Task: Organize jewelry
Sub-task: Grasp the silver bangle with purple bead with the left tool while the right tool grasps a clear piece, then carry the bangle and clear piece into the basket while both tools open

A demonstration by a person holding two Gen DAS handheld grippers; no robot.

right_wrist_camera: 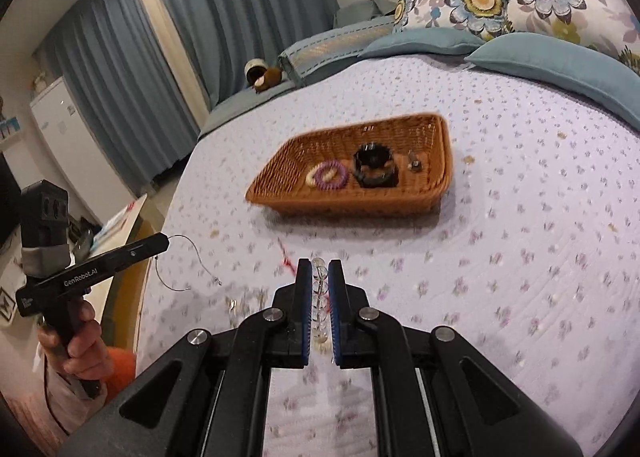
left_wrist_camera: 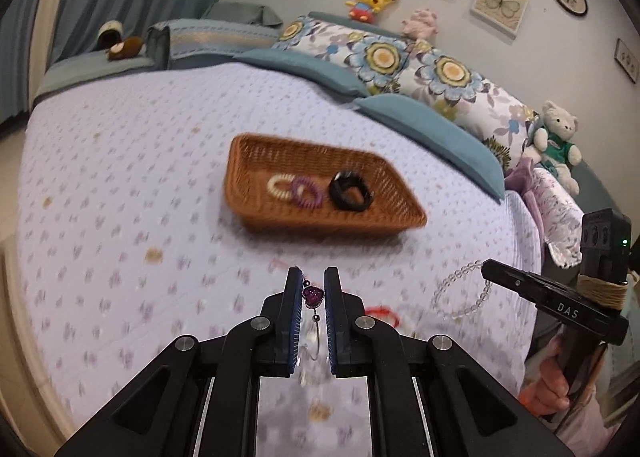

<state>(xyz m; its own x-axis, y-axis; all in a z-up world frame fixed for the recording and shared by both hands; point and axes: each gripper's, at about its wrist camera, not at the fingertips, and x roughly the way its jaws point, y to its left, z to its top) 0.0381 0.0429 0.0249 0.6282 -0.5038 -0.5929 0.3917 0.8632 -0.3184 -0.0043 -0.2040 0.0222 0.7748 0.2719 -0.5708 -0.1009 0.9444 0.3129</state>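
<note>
Blue-padded fingers of the left gripper [left_wrist_camera: 313, 285] are clenched on a thin silver bangle [left_wrist_camera: 311, 299] with a purple heart charm, which sits pinched between the pads; in the right wrist view the wire loop of the bangle [right_wrist_camera: 188, 257] hangs out in the air from the tip of that gripper [right_wrist_camera: 162, 243]. The right gripper [right_wrist_camera: 320, 277] has its fingers closed on a clear bead bracelet [right_wrist_camera: 320, 297], the beads stacked in the narrow gap; from the left wrist view the bracelet [left_wrist_camera: 460, 293] dangles as a loop from the right gripper [left_wrist_camera: 486, 269].

Below both grippers lies the bed [left_wrist_camera: 120, 177], covered in a pale lilac quilted spread with small flower prints. A red string [left_wrist_camera: 384, 313] lies on the spread just beyond the fingers. Farther out on the bed sits a brown wicker basket [right_wrist_camera: 436, 185]. Inside it are a cream coil hair tie [left_wrist_camera: 280, 187] touching a purple coil hair tie [left_wrist_camera: 307, 192], a black ring-shaped band [left_wrist_camera: 351, 191] beside them, and a small metallic piece [right_wrist_camera: 414, 163] too blurred to identify. Floral pillows [left_wrist_camera: 400, 57] line the head of the bed.
</note>
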